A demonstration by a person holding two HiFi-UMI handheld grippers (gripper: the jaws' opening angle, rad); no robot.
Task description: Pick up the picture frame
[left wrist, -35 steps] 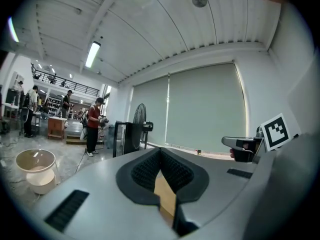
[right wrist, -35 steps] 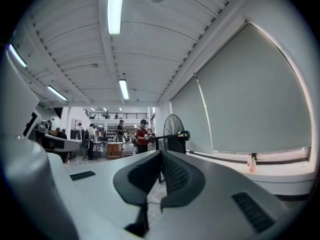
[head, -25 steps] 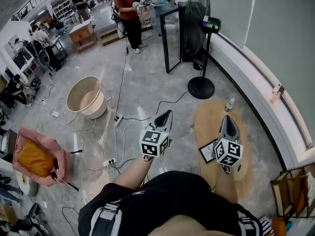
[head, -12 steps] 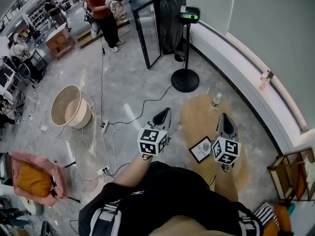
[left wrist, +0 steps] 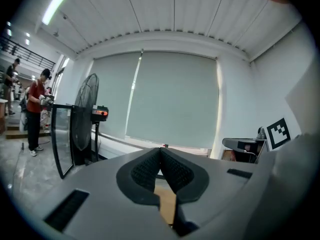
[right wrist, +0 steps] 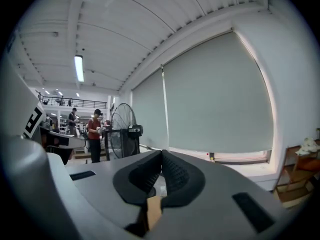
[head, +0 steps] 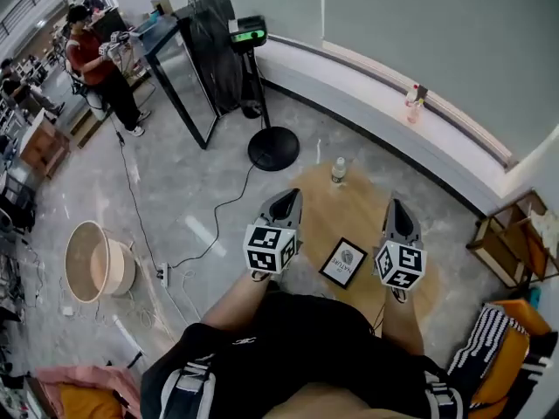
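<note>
Head view: left claw [head: 290, 196] and right claw [head: 395, 205], both pressed together and empty, flank the picture frame [head: 342, 262].

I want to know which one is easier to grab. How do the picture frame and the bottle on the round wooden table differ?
The picture frame lies flat, while the bottle stands upright. The picture frame is square with a dark border, and the bottle is slim and pale. The picture frame is on the near side of the round wooden table, and the bottle is at its far edge. Both rest on that table, apart from each other.
</note>
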